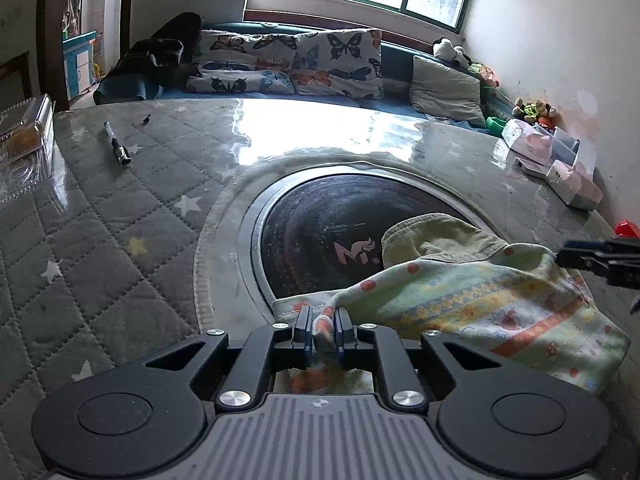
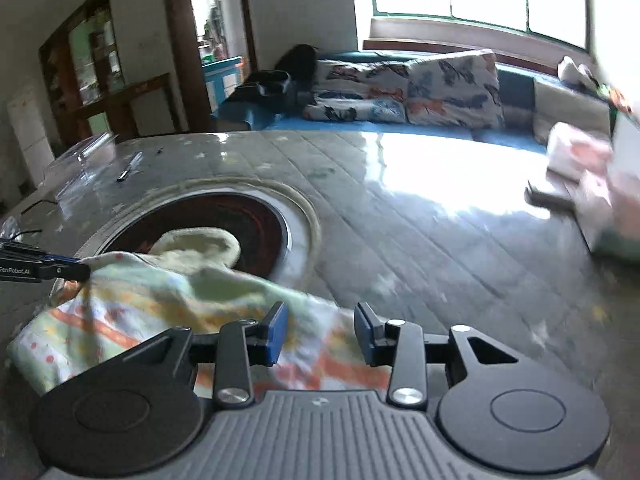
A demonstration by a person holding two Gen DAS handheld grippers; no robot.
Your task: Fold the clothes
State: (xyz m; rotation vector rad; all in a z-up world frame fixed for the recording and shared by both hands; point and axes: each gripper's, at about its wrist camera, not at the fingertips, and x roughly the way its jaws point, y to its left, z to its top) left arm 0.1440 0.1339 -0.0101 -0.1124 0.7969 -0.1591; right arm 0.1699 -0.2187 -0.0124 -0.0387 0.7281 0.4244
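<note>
A small pale-green child's garment (image 1: 500, 312) with orange stripes and dots lies crumpled on the quilted table cover (image 1: 120, 220). A ribbed green part of it reaches onto the black round plate (image 1: 320, 232). My left gripper (image 1: 324, 326) is shut on a bunched fold at the garment's near edge. In the right wrist view its tip (image 2: 82, 271) shows at the cloth's left corner. My right gripper (image 2: 322, 330) stands open just above the garment (image 2: 140, 292), its blue pads apart with printed cloth lying below the gap. It also shows in the left wrist view (image 1: 560, 256) at the cloth's far right corner.
A pen (image 1: 116, 144) and a clear plastic box (image 1: 24, 136) lie at the table's left. Pink and white boxes (image 1: 560, 168) crowd the right edge by the wall, with a red object (image 1: 628, 228) nearer. A sofa with butterfly cushions (image 1: 320, 64) runs behind the table.
</note>
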